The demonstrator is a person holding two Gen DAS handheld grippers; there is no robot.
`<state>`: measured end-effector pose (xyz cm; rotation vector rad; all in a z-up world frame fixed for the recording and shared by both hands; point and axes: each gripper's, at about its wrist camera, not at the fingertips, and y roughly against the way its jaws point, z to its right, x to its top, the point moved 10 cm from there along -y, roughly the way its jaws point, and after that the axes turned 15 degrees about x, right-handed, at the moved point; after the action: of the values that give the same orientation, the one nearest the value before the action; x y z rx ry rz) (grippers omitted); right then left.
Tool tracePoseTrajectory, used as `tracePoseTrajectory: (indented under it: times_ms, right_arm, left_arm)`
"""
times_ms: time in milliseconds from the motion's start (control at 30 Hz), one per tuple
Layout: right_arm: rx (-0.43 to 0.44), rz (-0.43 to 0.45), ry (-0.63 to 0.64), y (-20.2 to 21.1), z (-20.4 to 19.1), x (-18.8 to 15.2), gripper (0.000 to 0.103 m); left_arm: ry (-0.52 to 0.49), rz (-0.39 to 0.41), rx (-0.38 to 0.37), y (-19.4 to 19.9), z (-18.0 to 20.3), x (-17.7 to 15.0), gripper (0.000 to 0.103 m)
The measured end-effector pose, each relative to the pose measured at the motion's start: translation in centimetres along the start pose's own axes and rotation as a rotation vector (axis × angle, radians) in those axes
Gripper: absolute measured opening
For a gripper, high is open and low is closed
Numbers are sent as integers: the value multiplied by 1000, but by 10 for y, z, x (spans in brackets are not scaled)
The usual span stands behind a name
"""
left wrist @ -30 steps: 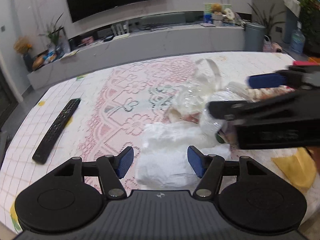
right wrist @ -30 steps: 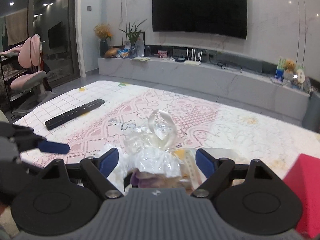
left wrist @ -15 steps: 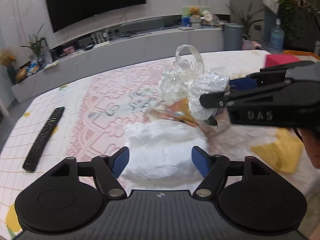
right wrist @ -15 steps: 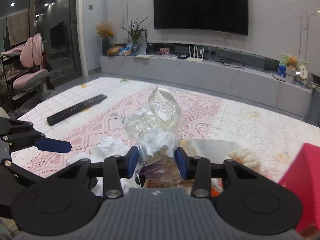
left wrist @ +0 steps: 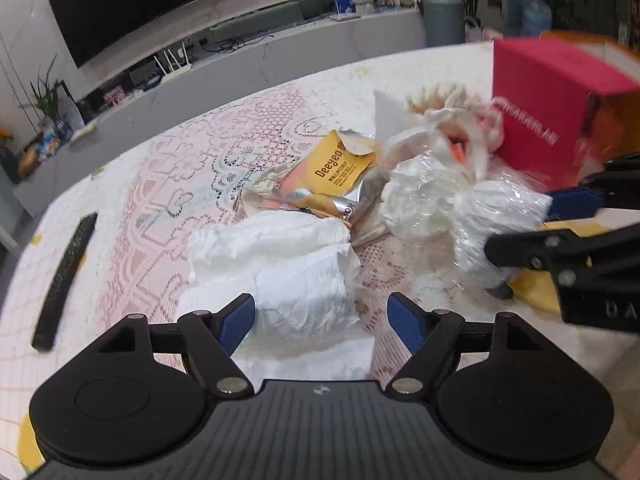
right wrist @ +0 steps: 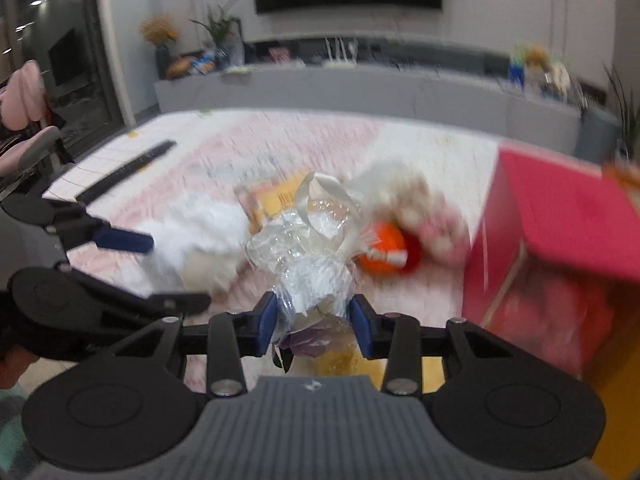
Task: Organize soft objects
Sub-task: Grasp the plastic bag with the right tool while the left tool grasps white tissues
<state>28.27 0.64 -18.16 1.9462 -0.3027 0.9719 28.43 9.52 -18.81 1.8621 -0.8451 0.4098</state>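
My right gripper (right wrist: 314, 326) is shut on a clear plastic bag (right wrist: 316, 260) stuffed with white material, held above the table; the bag also shows in the left wrist view (left wrist: 492, 216), with the right gripper (left wrist: 532, 228) at the right edge. My left gripper (left wrist: 320, 316) is open, its fingers on either side of a crumpled white cloth (left wrist: 280, 268) lying on the lace tablecloth. A yellow snack packet (left wrist: 336, 172) and a cream plush toy (left wrist: 452, 108) lie behind. The left gripper shows at the left of the blurred right wrist view (right wrist: 124, 240).
A red box (left wrist: 552, 108) stands at the right, also seen in the right wrist view (right wrist: 560, 224). A black remote (left wrist: 66, 272) lies at the left. A yellow cloth (left wrist: 540, 284) lies under the right gripper. An orange object (right wrist: 384, 246) lies by the plush.
My right gripper closed on the plastic bag and carried it to the right, toward the red box. The snack packet beneath it is uncovered. The left gripper stays open over the white cloth.
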Motion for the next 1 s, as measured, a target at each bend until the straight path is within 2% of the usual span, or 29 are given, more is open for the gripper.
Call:
tracePoseTrajectory:
  times_ms: [167, 367, 467, 533, 567, 600, 633, 733, 867, 1000]
  right_arm:
    - [11, -2, -13, -12, 4, -4, 43]
    - [25, 12, -23, -13, 7, -1, 56]
    - [23, 18, -22, -14, 7, 1, 63]
    - [26, 12, -19, -17, 7, 0, 64]
    - [30, 10, -24, -19, 8, 0, 64]
    - [35, 10, -33, -20, 8, -1, 64]
    - [39, 13, -40, -21, 9, 0, 64]
    - [49, 18, -30, -22, 7, 1, 63]
    - [37, 18, 4, -22, 5, -1, 50]
    - [32, 44, 40, -13, -1, 3, 42]
  left_arm:
    - [-17, -26, 57, -21, 2, 0, 89]
    - [-37, -12, 100, -29, 3, 0, 86]
    - [-9, -18, 99, -32, 1, 1, 71]
    - [21, -28, 85, -33, -1, 0, 55]
    - [31, -34, 83, -35, -3, -1, 51]
    - [32, -38, 92, -35, -5, -2, 40]
    - [27, -42, 108, -36, -6, -3, 32]
    - [42, -34, 121, -31, -11, -3, 23]
    - [106, 10, 143, -15, -26, 4, 21]
    - [185, 22, 136, 5, -41, 5, 20]
